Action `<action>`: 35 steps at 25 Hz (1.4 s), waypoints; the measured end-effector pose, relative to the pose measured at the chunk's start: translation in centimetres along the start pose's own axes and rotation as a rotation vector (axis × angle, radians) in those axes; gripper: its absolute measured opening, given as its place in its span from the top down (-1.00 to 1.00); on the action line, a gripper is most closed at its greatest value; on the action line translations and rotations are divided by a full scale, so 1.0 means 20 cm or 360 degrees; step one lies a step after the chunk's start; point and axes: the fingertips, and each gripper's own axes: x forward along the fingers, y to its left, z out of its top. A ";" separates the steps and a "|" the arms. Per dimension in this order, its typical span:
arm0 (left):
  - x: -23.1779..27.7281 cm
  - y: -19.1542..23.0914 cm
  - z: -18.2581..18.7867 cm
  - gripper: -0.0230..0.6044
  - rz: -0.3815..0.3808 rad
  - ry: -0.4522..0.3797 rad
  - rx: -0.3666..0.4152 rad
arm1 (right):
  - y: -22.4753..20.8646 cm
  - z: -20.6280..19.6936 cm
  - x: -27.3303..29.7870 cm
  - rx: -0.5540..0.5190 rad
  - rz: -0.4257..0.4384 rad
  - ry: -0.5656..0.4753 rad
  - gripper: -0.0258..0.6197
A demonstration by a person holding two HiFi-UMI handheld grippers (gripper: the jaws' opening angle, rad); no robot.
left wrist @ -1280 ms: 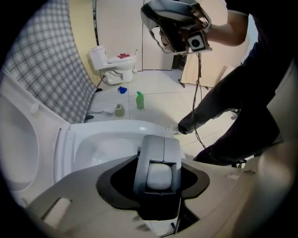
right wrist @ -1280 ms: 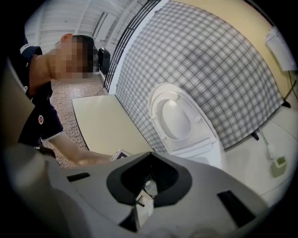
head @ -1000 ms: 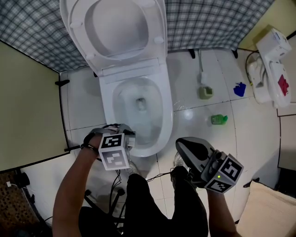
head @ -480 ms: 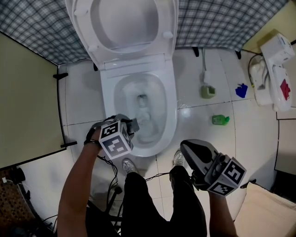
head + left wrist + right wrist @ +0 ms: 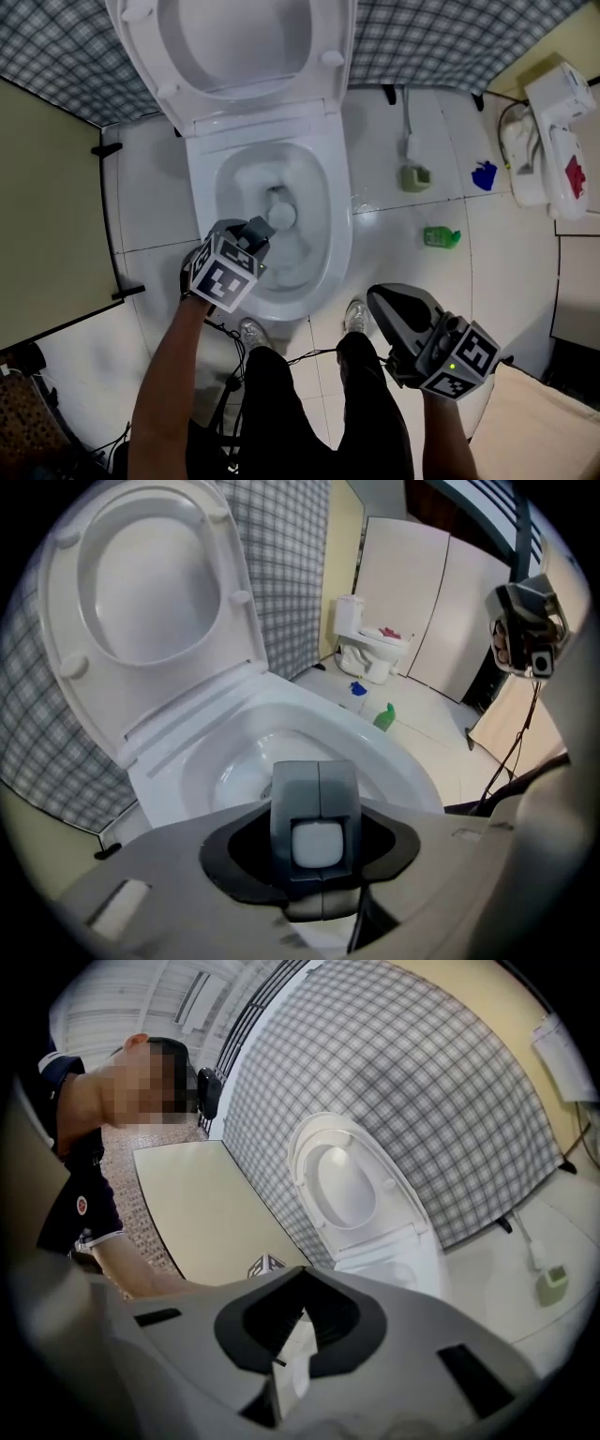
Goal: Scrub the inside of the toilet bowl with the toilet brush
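The white toilet point(image 5: 323, 202) stands with lid and seat point(image 5: 234, 37) raised, its bowl point(image 5: 244, 761) open below. My left gripper point(image 5: 259, 229) hangs over the bowl's near left rim and points steeply down into it. Its jaws have just been closing and stand shut on the white toilet brush handle point(image 5: 318, 844), seen end-on between them. In front of the jaws, low in the bowl, lies a pale round shape point(image 5: 281, 214); brush head or drain, I cannot tell. My right gripper point(image 5: 377, 298) stays to the right by the person's feet, jaws together and holding nothing point(image 5: 302, 1274).
On the tiled floor right of the toilet stand a grey-green holder point(image 5: 416, 176), a green bottle point(image 5: 441, 236) and a blue item point(image 5: 484, 176). A white appliance point(image 5: 548, 141) sits far right, a beige partition point(image 5: 47, 216) left. Cables trail by the shoes point(image 5: 251, 333).
My left gripper has moved forward over the bowl's rim, sunk toward it and rolled, so its marker cube faces differently. The right gripper has dropped slightly.
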 end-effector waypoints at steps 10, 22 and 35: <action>-0.24 0.15 0.34 0.33 0.0222 -0.0289 0.0021 | 0.03 0.01 0.03 -0.0001 0.0036 0.0015 0.92; -0.13 0.21 0.52 0.34 0.0315 -0.0424 -0.0048 | -0.05 -0.02 -0.03 0.0029 -0.0022 0.0023 0.92; 0.03 0.20 0.30 0.34 0.0369 -0.0298 -0.0192 | -0.10 -0.04 -0.04 0.0028 -0.0026 0.0045 0.92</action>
